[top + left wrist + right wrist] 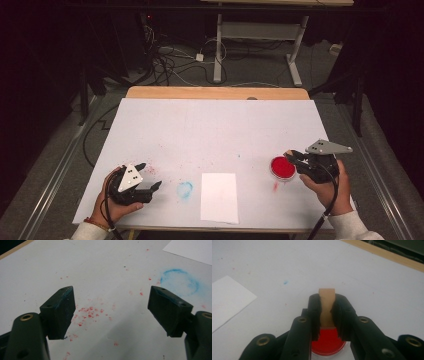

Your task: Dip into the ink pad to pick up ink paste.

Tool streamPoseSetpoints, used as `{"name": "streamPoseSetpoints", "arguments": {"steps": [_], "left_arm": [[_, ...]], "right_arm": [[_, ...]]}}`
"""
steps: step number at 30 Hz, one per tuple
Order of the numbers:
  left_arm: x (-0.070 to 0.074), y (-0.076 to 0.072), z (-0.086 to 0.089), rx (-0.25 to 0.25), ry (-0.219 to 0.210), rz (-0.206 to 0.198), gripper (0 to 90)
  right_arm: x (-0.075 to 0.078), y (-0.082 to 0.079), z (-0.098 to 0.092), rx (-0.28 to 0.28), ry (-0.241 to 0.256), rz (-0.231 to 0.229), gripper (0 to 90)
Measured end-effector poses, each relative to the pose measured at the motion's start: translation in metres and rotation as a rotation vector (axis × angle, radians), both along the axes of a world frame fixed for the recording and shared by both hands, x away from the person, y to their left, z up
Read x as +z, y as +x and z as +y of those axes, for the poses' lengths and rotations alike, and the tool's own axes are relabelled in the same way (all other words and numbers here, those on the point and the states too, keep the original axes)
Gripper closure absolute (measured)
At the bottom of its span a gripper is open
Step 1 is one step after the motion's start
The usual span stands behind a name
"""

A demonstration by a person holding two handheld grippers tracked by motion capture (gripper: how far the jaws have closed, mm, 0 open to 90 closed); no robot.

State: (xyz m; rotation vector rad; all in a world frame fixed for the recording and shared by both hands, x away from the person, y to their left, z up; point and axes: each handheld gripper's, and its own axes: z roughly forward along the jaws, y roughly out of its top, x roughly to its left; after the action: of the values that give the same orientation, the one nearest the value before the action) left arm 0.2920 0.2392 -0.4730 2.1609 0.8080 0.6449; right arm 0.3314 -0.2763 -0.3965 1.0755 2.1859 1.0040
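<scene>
Over the red ink pad (282, 168), the right gripper (327, 307) is clenching a wooden stamp (327, 298), likely inking it before pressing onto the white paper (219, 197), while the left gripper (111, 311) is idling released.

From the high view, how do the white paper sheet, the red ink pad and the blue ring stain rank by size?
1. White paper sheet, clearly largest.
2. Red ink pad.
3. Blue ring stain, smallest, though close to the pad, so that order is unsure.
</scene>
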Motion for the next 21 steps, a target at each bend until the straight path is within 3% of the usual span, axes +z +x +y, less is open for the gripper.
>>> {"name": "streamPoseSetpoints", "arguments": {"steps": [12, 21], "left_arm": [[0.0, 0.0, -0.001, -0.003, 0.0, -0.001, 21.7], [0.0, 0.0, -0.001, -0.003, 0.0, 0.001, 21.4]], "right_arm": [[0.015, -0.014, 0.015, 0.075, 0.044, -0.043, 76.5], [0.017, -0.025, 0.053, 0.206, 0.033, -0.047, 76.5]]}}
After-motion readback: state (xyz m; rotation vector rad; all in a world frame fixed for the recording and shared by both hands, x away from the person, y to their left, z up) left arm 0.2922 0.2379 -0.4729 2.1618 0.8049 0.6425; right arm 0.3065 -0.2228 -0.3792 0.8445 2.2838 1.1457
